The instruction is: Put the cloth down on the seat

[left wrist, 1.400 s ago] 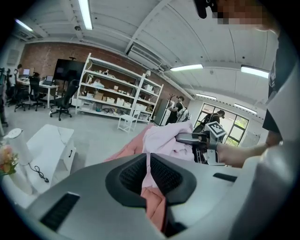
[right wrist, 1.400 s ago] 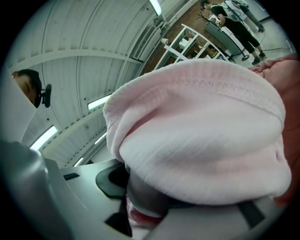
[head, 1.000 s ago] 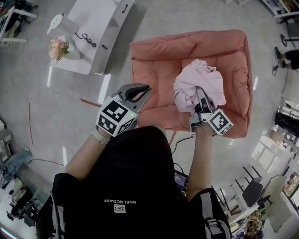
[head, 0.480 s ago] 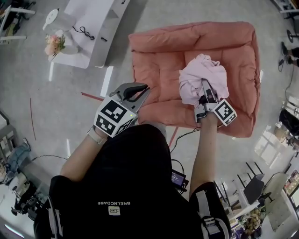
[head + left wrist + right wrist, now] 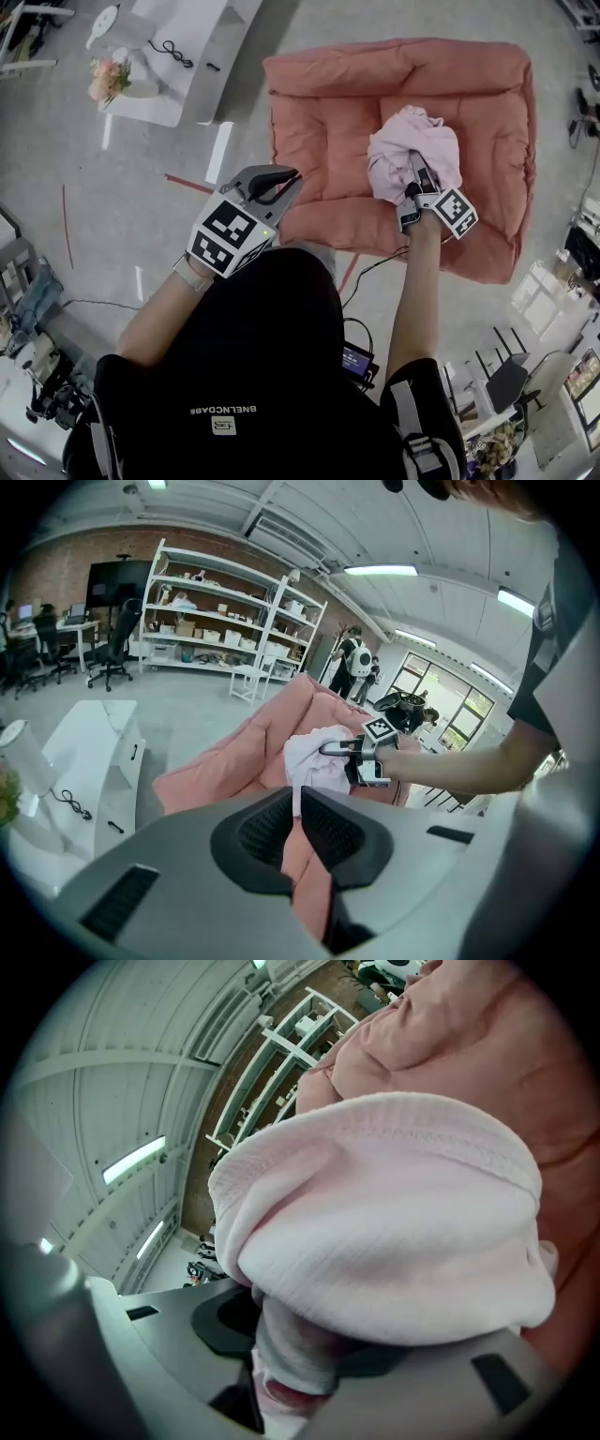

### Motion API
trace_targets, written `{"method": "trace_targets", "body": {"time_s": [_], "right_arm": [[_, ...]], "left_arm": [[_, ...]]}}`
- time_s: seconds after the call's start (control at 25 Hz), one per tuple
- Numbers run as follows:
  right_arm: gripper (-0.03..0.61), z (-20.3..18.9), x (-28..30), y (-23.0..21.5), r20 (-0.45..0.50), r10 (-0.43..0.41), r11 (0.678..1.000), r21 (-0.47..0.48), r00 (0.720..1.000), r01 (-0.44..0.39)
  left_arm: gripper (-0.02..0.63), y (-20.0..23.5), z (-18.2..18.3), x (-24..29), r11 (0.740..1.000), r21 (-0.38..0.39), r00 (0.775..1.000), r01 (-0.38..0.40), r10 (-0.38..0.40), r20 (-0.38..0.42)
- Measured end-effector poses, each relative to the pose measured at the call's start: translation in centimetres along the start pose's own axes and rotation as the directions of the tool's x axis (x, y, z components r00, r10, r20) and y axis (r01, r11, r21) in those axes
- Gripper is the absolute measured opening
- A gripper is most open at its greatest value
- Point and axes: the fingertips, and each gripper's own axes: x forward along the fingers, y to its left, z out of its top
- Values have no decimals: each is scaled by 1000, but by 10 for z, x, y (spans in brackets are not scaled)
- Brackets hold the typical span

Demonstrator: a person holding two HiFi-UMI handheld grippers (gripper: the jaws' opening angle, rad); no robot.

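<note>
The seat is a big salmon-pink cushion (image 5: pixel 323 131) on the floor. A crumpled pale pink cloth (image 5: pixel 412 150) hangs over its right half, and my right gripper (image 5: pixel 418 173) is shut on it from the near side. In the right gripper view the cloth (image 5: pixel 394 1213) fills the frame and hides the jaw tips, with the seat (image 5: pixel 487 1035) behind. My left gripper (image 5: pixel 279 183) is shut and holds nothing, hovering by the seat's front-left corner. In the left gripper view its own jaws (image 5: pixel 298 803) point at the seat (image 5: pixel 234 757) and the cloth (image 5: pixel 309 757).
A white low cabinet (image 5: pixel 183 56) with a black cable and a flower bunch (image 5: pixel 108 80) stands at the far left. A red tape line (image 5: pixel 192 183) marks the grey floor. White shelving (image 5: pixel 216 602), office chairs and people stand in the background. Cluttered benches lie near my feet.
My right gripper has carried the cloth farther out over the seat, away from my body. The left gripper has hardly moved.
</note>
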Motion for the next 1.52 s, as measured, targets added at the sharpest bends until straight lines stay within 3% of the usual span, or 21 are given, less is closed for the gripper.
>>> {"method": "trace_targets", "body": {"time_s": [0.4,0.64,1.2,1.52], "right_arm": [[207,-15,31,-50,-75,-65,998,-27,995,64],[207,-43,67,-74,-144,-106,994,-50,984,100],[210,-82,128,-121,-242,-227,972,-108,943,207],[224,-107,159,-142,-315,-300,952,-161,901,261]], "left_arm": [[17,-7,-28,11,999,-37,998,-2,0,-62],[17,14,-48,12,997,-74,997,-25,19,-77],[18,40,-85,-5,984,-156,993,-85,70,-97],[18,51,-106,-15,973,-202,989,-115,94,-111]]}}
